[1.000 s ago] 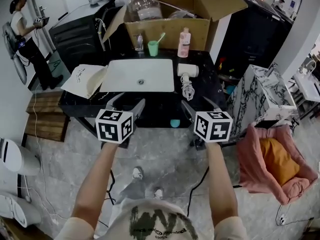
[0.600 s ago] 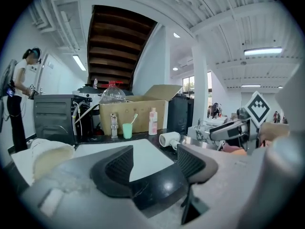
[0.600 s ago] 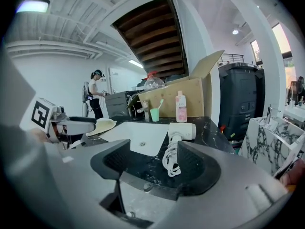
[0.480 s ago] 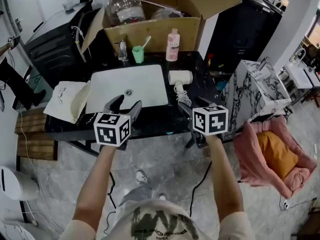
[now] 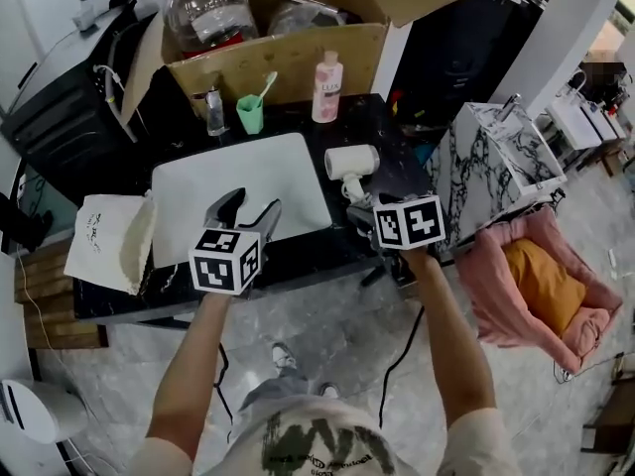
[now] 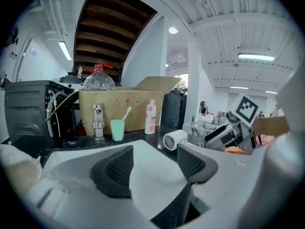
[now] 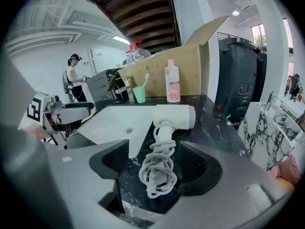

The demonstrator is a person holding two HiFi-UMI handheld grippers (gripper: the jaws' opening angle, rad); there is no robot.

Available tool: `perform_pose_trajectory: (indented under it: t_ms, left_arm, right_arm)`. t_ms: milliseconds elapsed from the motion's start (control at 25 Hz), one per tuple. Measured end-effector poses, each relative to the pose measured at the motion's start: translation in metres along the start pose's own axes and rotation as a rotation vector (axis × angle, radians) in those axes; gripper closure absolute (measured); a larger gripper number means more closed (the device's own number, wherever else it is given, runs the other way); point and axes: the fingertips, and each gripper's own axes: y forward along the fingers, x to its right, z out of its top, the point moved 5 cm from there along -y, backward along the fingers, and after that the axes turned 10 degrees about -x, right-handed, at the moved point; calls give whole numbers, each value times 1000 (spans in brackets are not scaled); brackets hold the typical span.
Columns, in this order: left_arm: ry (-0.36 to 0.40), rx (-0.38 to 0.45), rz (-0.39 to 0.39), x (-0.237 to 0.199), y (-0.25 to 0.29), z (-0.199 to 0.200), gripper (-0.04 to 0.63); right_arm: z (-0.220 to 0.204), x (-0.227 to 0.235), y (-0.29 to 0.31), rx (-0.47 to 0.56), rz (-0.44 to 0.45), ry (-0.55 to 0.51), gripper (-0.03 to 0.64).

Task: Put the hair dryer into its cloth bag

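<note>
The white hair dryer [image 5: 350,161] lies on the black counter to the right of the sink, its coiled cord [image 5: 353,188] toward me. The cream cloth bag [image 5: 109,243] lies on the counter's left end. My right gripper [image 5: 377,206] is open just short of the cord. In the right gripper view the cord bundle [image 7: 158,168] sits in the gap of the right gripper [image 7: 157,165], with the dryer body [image 7: 174,117] beyond. My left gripper [image 5: 248,209] hovers open and empty over the sink's front edge. The left gripper [image 6: 152,162] faces the dryer [image 6: 172,139].
A white sink basin [image 5: 238,191] fills the counter's middle. Behind it stand a faucet [image 5: 214,112], a green cup with a toothbrush [image 5: 250,115], a pink bottle [image 5: 324,75] and an open cardboard box [image 5: 288,58]. A marble cabinet [image 5: 496,167] and pink pet bed [image 5: 551,286] are to the right.
Both grippers have moved forward over the counter's front edge. The right one has closed in on the dryer's cord. Jaws stay open; the dryer and bag lie unmoved.
</note>
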Motion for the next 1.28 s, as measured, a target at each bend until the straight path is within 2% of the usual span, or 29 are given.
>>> perform_pose_trajectory:
  t_ms: [240,720,920,1280]
  left_arm:
    - [11,-4,-36,-19,21,9,307]
    - [-10,-21,-78,-52,37,9,307]
    - [-22,-21,-84,-62,34,7,307]
    - [-31,-33,-81,-64,30,-1,307]
  right_arm:
    - [7,11,31,-124,-41,18,277]
    - [6,19,73,-302,-104,85,278]
    - [6,22,76,-307,-156,129,299]
    - [6,21,75,-298,-159,135,331]
